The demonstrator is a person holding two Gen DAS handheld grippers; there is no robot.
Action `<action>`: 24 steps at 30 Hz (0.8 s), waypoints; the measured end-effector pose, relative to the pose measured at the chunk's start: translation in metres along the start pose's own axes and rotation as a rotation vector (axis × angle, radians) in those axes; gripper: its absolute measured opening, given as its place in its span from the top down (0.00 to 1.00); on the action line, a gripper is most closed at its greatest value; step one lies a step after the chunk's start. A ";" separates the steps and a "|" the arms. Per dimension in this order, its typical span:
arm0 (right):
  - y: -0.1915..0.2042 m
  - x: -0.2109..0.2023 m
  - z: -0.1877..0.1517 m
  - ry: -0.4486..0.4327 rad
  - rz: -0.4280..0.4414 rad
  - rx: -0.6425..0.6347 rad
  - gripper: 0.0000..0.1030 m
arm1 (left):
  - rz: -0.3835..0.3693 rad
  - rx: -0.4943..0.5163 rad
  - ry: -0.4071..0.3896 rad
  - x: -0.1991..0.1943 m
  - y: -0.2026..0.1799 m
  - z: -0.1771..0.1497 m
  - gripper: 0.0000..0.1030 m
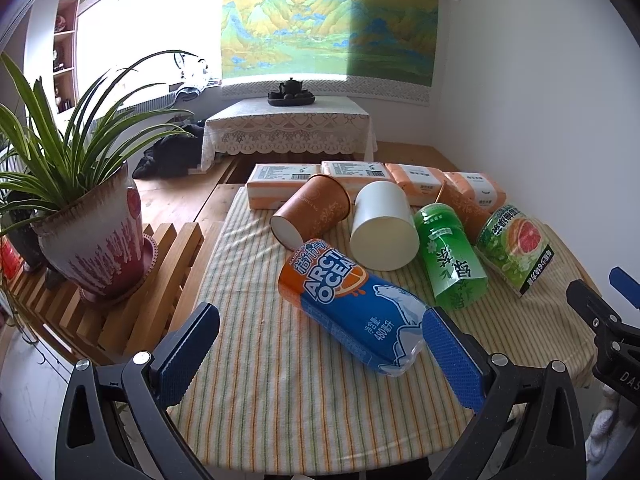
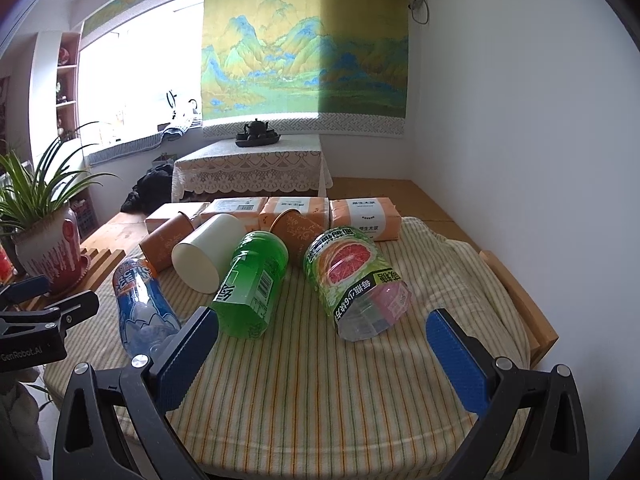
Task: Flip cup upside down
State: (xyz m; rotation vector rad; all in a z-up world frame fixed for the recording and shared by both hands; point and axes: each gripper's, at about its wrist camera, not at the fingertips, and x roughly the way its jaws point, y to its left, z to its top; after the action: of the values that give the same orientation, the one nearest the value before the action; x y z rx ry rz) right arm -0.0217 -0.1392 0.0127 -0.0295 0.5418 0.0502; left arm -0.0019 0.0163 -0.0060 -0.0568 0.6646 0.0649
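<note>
Several cups lie on their sides on a striped cloth. A blue Arctic Ocean cup lies nearest my left gripper, which is open with the cup's end between its fingertips, not touching. Behind it lie an orange paper cup, a white paper cup, a green cup and a grapefruit-print cup. My right gripper is open and empty, just in front of the green cup and the grapefruit cup. A second orange cup lies behind them.
Several orange tissue packs line the far edge of the cloth. A potted plant stands on a slatted wooden rack at the left. A lace-covered low table with a tea set stands farther back. A white wall is at the right.
</note>
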 end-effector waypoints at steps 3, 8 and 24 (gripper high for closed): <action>-0.001 0.001 0.000 0.006 0.000 0.004 0.01 | 0.002 0.002 0.003 0.000 -0.001 0.000 0.00; -0.002 0.001 0.001 0.010 -0.007 0.014 0.01 | 0.004 -0.006 0.006 0.000 -0.001 0.001 0.00; 0.000 0.004 0.001 0.029 -0.001 0.014 0.00 | 0.000 -0.013 0.007 0.001 0.005 0.000 0.00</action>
State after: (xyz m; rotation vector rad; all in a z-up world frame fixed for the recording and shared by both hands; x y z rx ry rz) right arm -0.0176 -0.1394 0.0118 -0.0167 0.5709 0.0451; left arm -0.0009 0.0211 -0.0067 -0.0693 0.6711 0.0690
